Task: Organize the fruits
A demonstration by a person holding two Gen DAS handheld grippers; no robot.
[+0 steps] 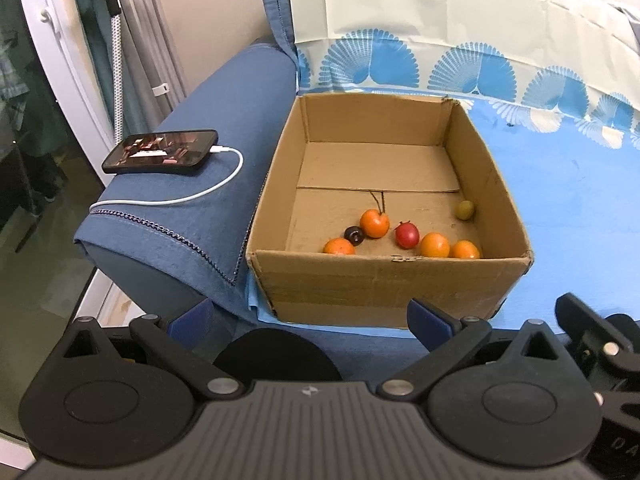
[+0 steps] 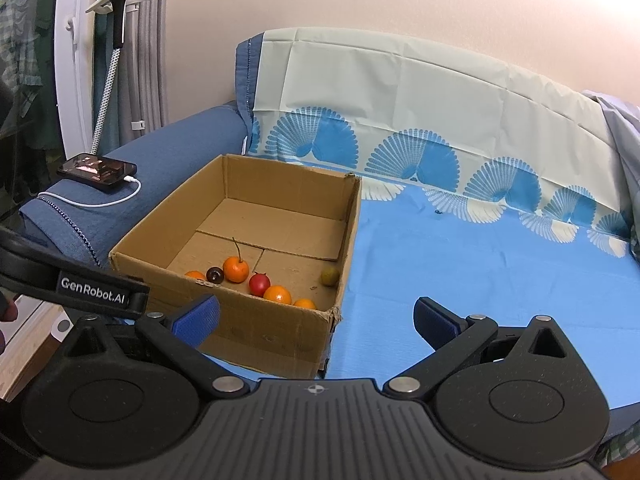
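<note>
Both fingers (image 1: pixel 430 318) spread wide, holding nothing

Both views sit low behind their own tongs, looking forward and slightly down over a sofa. The left wrist view faces the cardboard box (image 1: pixel 384 280) nearly head-on, at close range. The right wrist view stands further right and further back, seeing the same box (image 2: pixel 256 328) obliquely. Both share the box, the phone (image 1: pixel 160 152) on the armrest and the patterned cloth (image 2: pixel 480 280).
</note>
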